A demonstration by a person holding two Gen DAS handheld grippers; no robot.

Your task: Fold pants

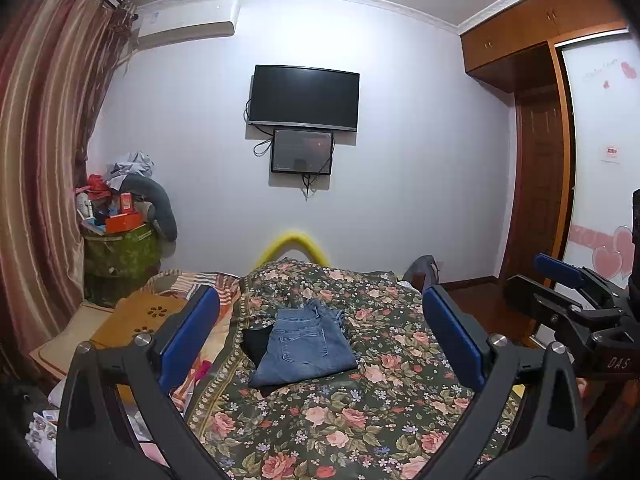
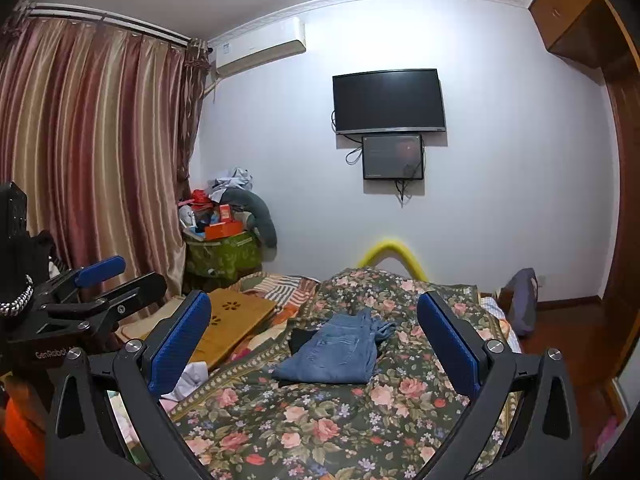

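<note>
Pants (image 1: 306, 346), blue denim, lie folded into a compact rectangle on the floral bedspread (image 1: 360, 420), back pocket facing up, with a dark garment (image 1: 252, 344) peeking out from under their left edge. From left to right in the left wrist view: striped curtains (image 1: 36, 160) hang along the edge, a green bin heaped with boxes and clothes (image 1: 120, 256) stands in the corner, and a wooden lap board (image 1: 136, 320) rests on the bed's left side. Next comes the left gripper (image 1: 320, 328), its blue pads spread wide and empty; the pants sit between the two fingers in the picture, ahead of them and lower, not touched by either. A television (image 1: 304, 96) with a smaller screen (image 1: 302, 151) beneath it hangs on the wall beyond. Farther right, the right gripper (image 1: 560, 276) shows at the frame's edge. In its own view the right gripper (image 2: 316, 332) is likewise spread apart and holding nothing, and the pants (image 2: 340, 354) lie ahead between its fingers, apart from both. A wooden wardrobe (image 1: 532, 40) closes the right side.
</note>
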